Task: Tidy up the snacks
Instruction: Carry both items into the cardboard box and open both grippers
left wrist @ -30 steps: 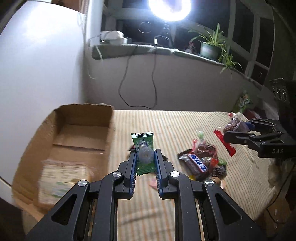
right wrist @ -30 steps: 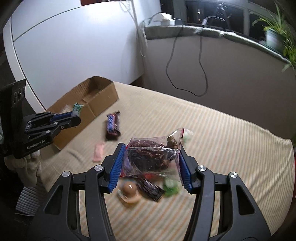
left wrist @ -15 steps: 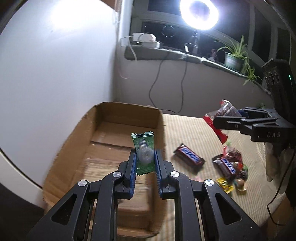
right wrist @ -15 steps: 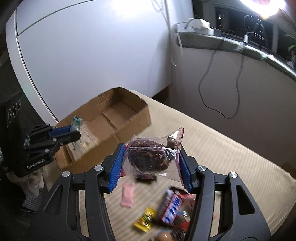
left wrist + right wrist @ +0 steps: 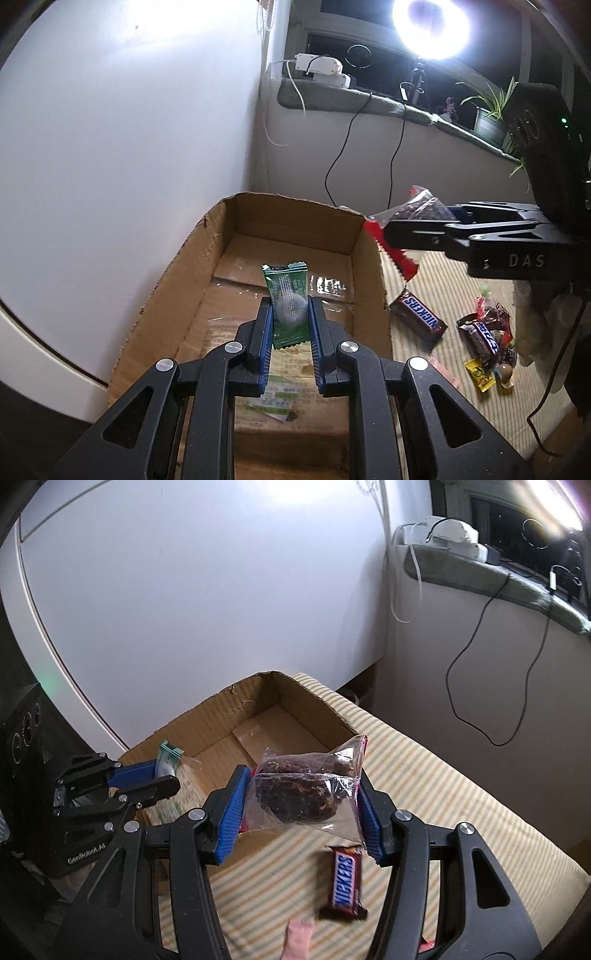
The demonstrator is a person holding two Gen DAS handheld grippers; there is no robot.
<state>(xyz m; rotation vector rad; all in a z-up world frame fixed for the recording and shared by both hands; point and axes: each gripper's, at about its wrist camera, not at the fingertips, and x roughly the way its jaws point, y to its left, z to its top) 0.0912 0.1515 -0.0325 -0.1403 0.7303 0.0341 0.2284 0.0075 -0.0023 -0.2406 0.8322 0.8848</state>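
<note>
Two snacks ride toward a cardboard box (image 5: 295, 258) at the left edge of a striped mat (image 5: 424, 775). The left claw (image 5: 290, 314), clamped on a green candy wrapper (image 5: 286, 299) held upright, hangs directly above the box's open floor. The right claw (image 5: 301, 794), clamped on a clear bag of dark dried fruit (image 5: 306, 786), sits over the box's right wall, just short of the opening. Snickers bars (image 5: 417, 314) lie loose on the mat beyond.
</note>
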